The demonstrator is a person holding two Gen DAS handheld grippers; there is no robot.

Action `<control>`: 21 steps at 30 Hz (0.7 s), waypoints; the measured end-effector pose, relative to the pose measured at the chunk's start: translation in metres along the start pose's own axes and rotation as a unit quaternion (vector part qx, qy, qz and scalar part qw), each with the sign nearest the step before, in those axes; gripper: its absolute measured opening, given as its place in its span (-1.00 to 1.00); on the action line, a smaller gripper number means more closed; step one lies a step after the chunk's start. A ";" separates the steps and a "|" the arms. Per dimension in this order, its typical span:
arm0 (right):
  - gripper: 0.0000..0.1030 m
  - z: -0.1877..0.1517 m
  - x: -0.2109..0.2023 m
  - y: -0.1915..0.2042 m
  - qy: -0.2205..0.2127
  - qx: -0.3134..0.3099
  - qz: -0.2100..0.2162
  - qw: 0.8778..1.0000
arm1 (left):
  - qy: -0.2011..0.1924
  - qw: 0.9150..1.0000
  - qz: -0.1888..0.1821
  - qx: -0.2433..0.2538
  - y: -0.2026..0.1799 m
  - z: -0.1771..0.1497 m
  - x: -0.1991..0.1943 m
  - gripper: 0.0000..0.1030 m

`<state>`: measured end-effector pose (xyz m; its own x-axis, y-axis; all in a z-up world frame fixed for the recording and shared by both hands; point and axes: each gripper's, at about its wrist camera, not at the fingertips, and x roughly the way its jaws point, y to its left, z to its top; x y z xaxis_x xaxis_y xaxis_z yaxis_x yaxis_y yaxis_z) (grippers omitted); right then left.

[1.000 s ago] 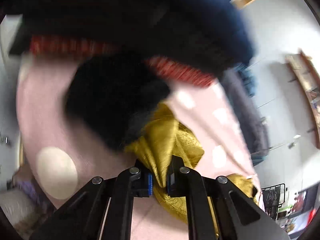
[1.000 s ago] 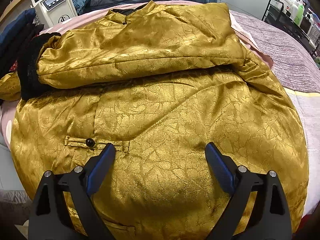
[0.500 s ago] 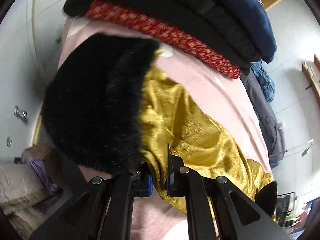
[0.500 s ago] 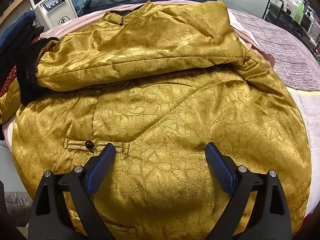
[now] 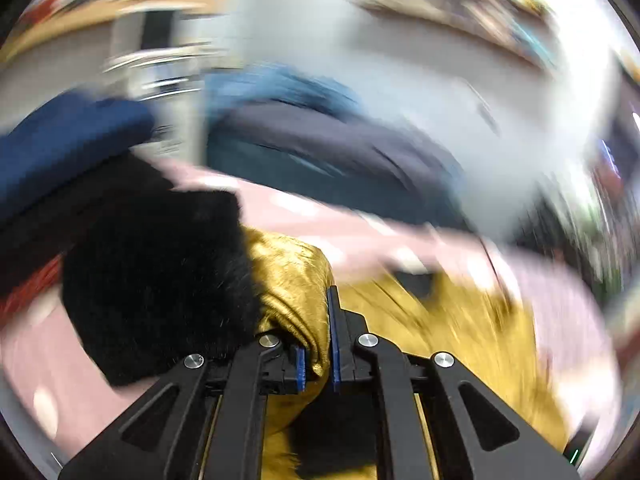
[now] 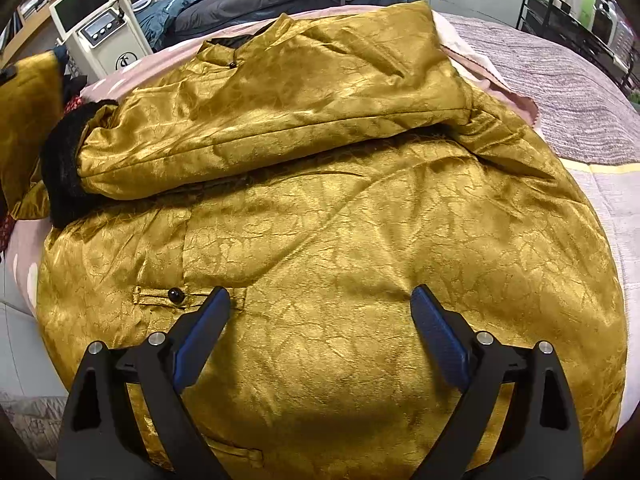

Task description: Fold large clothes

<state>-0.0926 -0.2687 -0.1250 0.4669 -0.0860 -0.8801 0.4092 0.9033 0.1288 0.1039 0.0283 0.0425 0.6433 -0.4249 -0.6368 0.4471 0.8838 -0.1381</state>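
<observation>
Logo "TC" (image 6: 122,63) marks white machine (image 6: 105,38) beyond gold jacket (image 6: 320,216).

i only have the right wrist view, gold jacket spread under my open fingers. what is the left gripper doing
Observer: The left gripper is shut on gold fabric of the second sleeve, just behind its black fur cuff.
Operator: is that sleeve lying flat
Observer: No, it is bunched up between the fingers, and the left view is blurred by motion.
Operator: anything behind it
Observer: A dark blue garment sits to the left beyond the cuff, though blur hides detail.
</observation>
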 end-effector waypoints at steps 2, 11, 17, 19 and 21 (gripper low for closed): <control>0.76 0.000 -0.003 -0.006 -0.002 0.009 -0.001 1.000 | 0.067 0.995 -0.033 0.068 -0.057 -0.028 0.041 -0.84; 0.76 -0.006 -0.013 -0.023 -0.009 0.025 -0.007 1.000 | 0.169 0.951 0.053 0.253 -0.149 -0.142 0.125 -0.55; 0.76 0.007 -0.024 -0.033 -0.025 0.050 -0.003 0.998 | 0.178 0.959 0.018 0.221 -0.143 -0.115 0.123 0.22; 0.76 0.019 -0.033 -0.032 -0.045 0.056 0.007 0.997 | 0.168 0.959 0.010 0.228 -0.152 -0.121 0.118 0.50; 0.76 0.034 -0.041 -0.029 -0.066 0.057 0.025 0.996 | 0.161 0.960 -0.001 0.229 -0.156 -0.125 0.107 0.56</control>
<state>-0.0972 -0.3052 -0.0772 0.5844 -0.1038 -0.8048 0.4655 0.8553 0.2277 0.0255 -0.1302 -0.0987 0.4502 -0.2792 -0.8482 0.7220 0.6727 0.1618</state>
